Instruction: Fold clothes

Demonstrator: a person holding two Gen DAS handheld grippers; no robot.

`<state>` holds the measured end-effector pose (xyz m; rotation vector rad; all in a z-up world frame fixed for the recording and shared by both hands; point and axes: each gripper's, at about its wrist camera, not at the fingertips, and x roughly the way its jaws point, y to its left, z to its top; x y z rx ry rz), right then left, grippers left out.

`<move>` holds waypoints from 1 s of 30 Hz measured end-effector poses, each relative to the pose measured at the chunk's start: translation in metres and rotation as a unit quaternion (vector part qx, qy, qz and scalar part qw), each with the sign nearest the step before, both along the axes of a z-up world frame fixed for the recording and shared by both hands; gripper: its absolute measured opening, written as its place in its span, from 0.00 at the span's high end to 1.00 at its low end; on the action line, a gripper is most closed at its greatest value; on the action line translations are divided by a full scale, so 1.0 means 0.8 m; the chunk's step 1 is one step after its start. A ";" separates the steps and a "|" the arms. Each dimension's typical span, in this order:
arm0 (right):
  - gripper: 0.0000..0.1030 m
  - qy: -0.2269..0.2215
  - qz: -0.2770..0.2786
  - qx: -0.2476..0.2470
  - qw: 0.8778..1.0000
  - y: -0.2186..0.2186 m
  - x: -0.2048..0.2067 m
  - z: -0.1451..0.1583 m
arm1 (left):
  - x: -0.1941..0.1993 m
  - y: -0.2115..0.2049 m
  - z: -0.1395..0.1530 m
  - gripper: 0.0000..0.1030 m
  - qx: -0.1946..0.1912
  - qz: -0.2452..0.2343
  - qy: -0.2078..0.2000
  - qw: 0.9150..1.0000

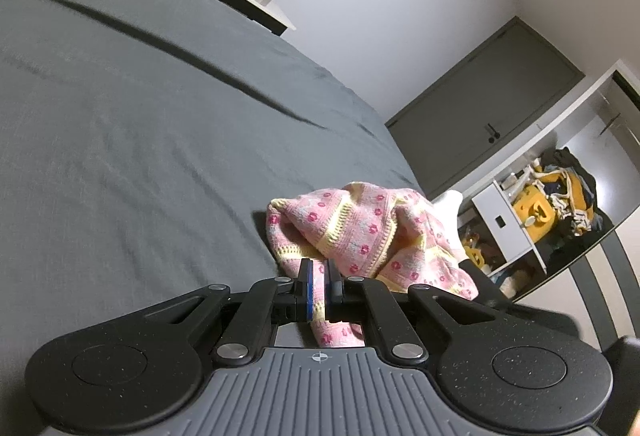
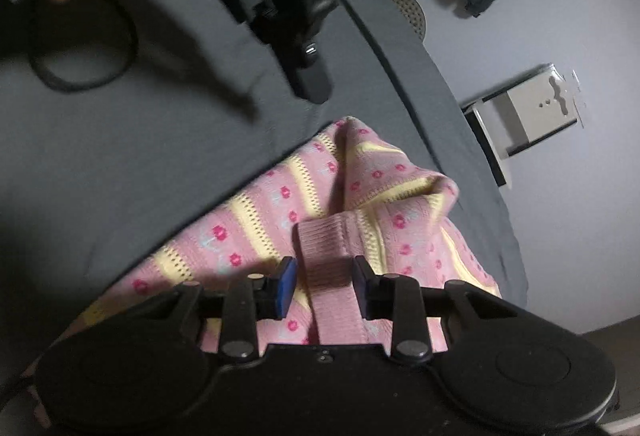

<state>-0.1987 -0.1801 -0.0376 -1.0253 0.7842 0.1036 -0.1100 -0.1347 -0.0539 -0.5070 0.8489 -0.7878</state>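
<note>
Pink knit top [image 1: 372,236] lies bunched on grey bed [image 1: 140,115], near edge; left tool [image 1: 319,286] pinched tight on bit of its cloth; right tool [image 2: 324,286] spread wide around pink ribbed band [image 2: 332,268], not squeezing; looks like grabbing step; right tool needs to pinch band; white walls, grey door [image 1: 492,111], toy shelf [image 1: 552,203].

place: home bedroom | cues: grey-sheeted bed [image 1: 140,115], door [image 1: 492,107], shelf of toys [image 1: 552,195]
</note>
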 end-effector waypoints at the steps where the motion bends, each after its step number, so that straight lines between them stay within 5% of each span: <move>1: 0.72 -0.010 0.009 -0.020 1.000 0.001 0.001 -0.007 | 0.000 0.000 0.000 0.98 -0.002 -0.001 -0.001 1.000; 5: 0.72 -0.048 0.044 -0.100 0.993 0.005 0.004 -0.036 | 0.001 -0.003 0.001 0.98 -0.011 -0.007 -0.003 1.000; 9: 0.95 -0.069 0.075 -0.084 0.991 -0.005 -0.005 -0.025 | -0.002 -0.014 0.002 0.98 -0.027 -0.032 -0.008 0.999; 12: 0.95 -0.084 0.099 -0.069 0.989 -0.013 -0.012 -0.016 | -0.003 -0.025 0.004 0.98 -0.026 -0.045 -0.006 0.999; 17: 0.95 -0.108 0.063 0.095 0.988 -0.053 -0.032 0.082 | -0.002 -0.030 -0.007 0.98 -0.047 -0.037 0.022 0.998; 26: 0.95 0.034 0.056 0.195 0.979 -0.089 -0.046 0.102 | 0.004 -0.025 -0.027 0.98 -0.060 0.004 0.078 0.995; 30: 0.95 0.099 0.042 0.175 0.979 -0.085 -0.042 0.064 | 0.002 -0.029 -0.028 0.98 -0.068 0.022 0.076 0.995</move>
